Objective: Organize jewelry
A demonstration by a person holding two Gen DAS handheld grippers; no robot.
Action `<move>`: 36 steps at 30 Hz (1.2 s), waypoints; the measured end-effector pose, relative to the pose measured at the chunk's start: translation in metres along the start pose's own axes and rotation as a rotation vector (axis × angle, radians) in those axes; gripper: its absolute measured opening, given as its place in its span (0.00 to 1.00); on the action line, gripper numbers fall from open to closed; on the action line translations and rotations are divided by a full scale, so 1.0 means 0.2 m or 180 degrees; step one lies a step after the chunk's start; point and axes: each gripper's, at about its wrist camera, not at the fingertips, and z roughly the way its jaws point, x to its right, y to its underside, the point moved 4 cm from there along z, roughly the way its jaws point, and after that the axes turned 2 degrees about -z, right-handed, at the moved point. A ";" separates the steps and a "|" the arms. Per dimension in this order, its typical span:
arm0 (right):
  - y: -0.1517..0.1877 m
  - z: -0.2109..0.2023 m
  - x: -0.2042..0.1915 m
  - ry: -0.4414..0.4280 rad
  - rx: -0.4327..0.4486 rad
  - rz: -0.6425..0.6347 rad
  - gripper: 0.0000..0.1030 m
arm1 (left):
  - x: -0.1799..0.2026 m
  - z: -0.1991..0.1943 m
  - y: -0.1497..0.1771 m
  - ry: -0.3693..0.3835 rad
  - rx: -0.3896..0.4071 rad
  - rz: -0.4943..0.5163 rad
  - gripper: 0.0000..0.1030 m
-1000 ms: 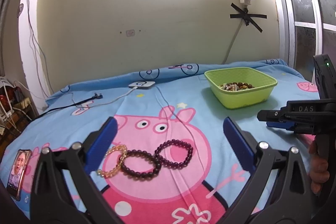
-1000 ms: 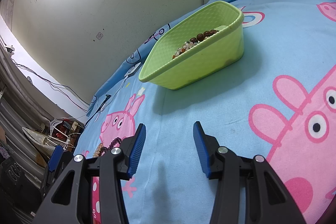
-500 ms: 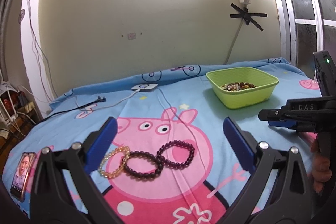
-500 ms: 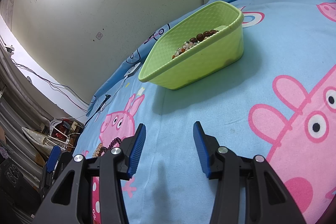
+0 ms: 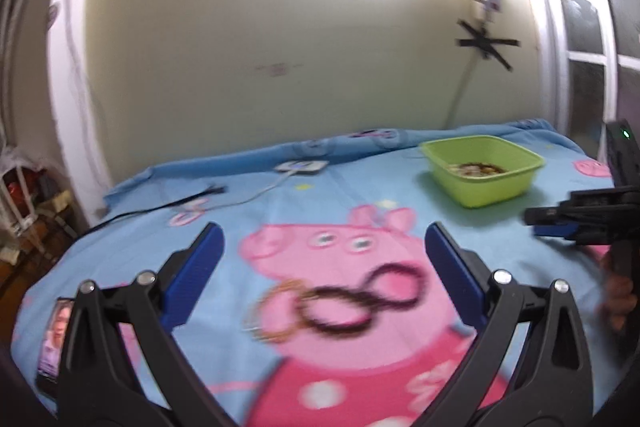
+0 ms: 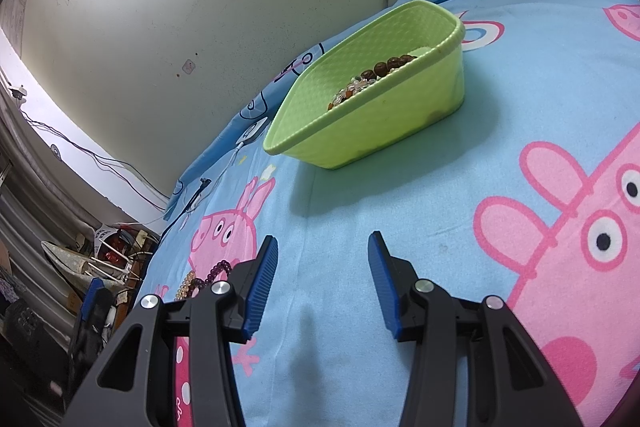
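The left tongs (image 5: 322, 255) hang released above the bed, blue pads spread wide with nothing between them. Just beyond and below their tips, three bead bracelets lie in a touching row on the pink pig of the bed sheet (image 5: 500, 239): a pale amber bracelet (image 5: 276, 315) nearest the left pad, a dark bracelet (image 5: 332, 311) in the middle, and a second dark bracelet (image 5: 394, 287) toward the right pad. This view is blurred, so the beads cannot be told apart.

The right tongs (image 6: 322, 281) are also released, the gap between their pads narrower and empty, over bare blue sheet. Ahead of them, well apart, sits a green basket (image 6: 384, 131) with mixed beads (image 6: 372, 77) piled inside. The bracelets lie off to the left of the right tongs, partly hidden behind the left pad.

A phone (image 5: 54, 339) lies on the sheet left of the left tongs.
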 end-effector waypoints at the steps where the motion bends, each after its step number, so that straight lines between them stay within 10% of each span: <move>1: 0.00 0.00 0.00 0.0000 -0.0005 -0.0006 0.28 | -0.06 0.00 0.01 -0.0011 -0.0055 -0.0051 0.94; 7: 0.03 0.02 -0.09 -0.0024 -0.0105 -0.0263 0.28 | -0.29 0.02 0.16 -0.0020 -0.0533 -0.0260 0.92; 23: 0.19 0.44 -0.75 -0.0613 -0.1099 -0.1317 0.09 | -0.15 0.33 0.29 0.0514 -0.1553 0.0059 0.50; 36: 0.24 0.95 -0.99 -0.0630 -0.1783 -0.1408 0.00 | -0.29 0.37 0.30 0.0616 -0.1561 -0.0603 0.08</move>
